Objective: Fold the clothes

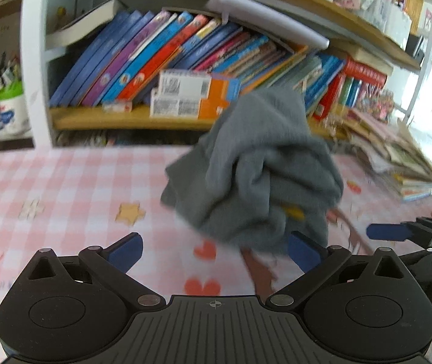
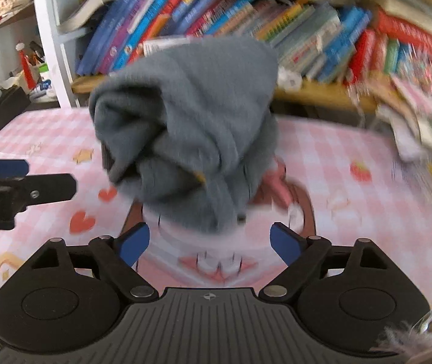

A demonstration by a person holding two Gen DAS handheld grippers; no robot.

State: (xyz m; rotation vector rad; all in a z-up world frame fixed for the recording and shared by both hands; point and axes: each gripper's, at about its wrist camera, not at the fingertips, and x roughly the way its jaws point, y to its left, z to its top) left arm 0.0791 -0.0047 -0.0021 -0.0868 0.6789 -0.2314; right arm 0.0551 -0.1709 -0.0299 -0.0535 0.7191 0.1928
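Indoors: pink-checked cloth (image 1: 64, 188) with hearts, stars, cartoon print covers surface. Bookshelf (image 1: 100, 121) across upper frame, slanted glossy books (image 1: 143, 60); loose stack (image 1: 397, 157) at right edge. Grey garment (image 1: 255, 166), soft knit, crumpled in tall bunched heap, centre of both views, blurred; base on cloth or lifted, cannot tell. Left gripper (image 1: 214, 250) jaws spread wide, nothing between pads; garment just ahead of right blue pad. Right gripper (image 2: 209, 242) jaws wide apart, empty. Bare cloth lower left, room to spread.
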